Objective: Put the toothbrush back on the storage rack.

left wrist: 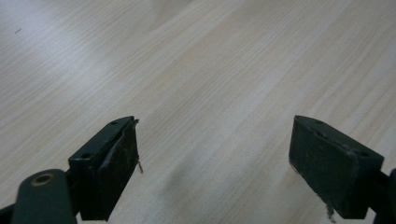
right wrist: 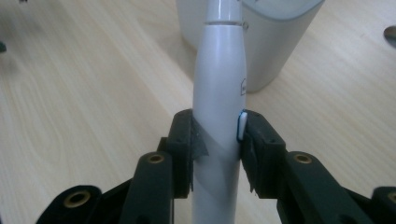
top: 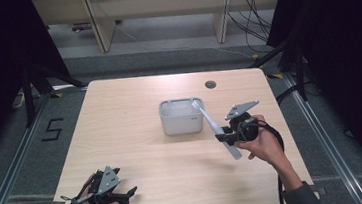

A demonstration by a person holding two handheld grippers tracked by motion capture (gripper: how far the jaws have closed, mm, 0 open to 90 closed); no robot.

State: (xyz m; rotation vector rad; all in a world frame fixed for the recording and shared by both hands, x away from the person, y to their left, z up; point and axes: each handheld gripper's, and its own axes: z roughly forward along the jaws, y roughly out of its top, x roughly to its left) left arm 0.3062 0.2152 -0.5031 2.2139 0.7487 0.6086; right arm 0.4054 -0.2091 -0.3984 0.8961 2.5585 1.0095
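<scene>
Table [top: 137,136]: pale wood grain, rounded corners, a small round cable port [top: 210,84] near the far edge at about 1 o'clock from centre. Bare apart from the items below.

Container [top: 181,116]: white rounded box, open top, sitting just past table centre toward 12 o'clock. The inside looks pale; I cannot tell whether anything lies in it apart from the tip of the toothbrush crossing its rim at the 2 o'clock corner. In the right gripper view its wall [right wrist: 275,42] stands just behind the handle.

Right tool [top: 228,135]: held at about 4 o'clock from the container, jaws pressed onto the electric toothbrush [top: 216,129]. In the right gripper view the pads [right wrist: 250,140] clamp the thick lower body [right wrist: 218,93] from both sides, one pad sitting on a small blue-edged button.

Left tool [top: 125,197]: near the table's front edge at about 7 o'clock, jaws spread wide over bare wood [left wrist: 205,84], holding nothing.

Toothbrush: white, long, slanting from the tool up toward 11 o'clock, narrow neck reaching the container's rim.

Handling, as judged: rigid plastic shell, smooth and likely slippery, moderately weighty at the fat end where the battery would be. The grip on the thick body seems right; the thin neck would flex or twist. The pad on the button may switch it on. Likely step: lowering it into the container.
</scene>
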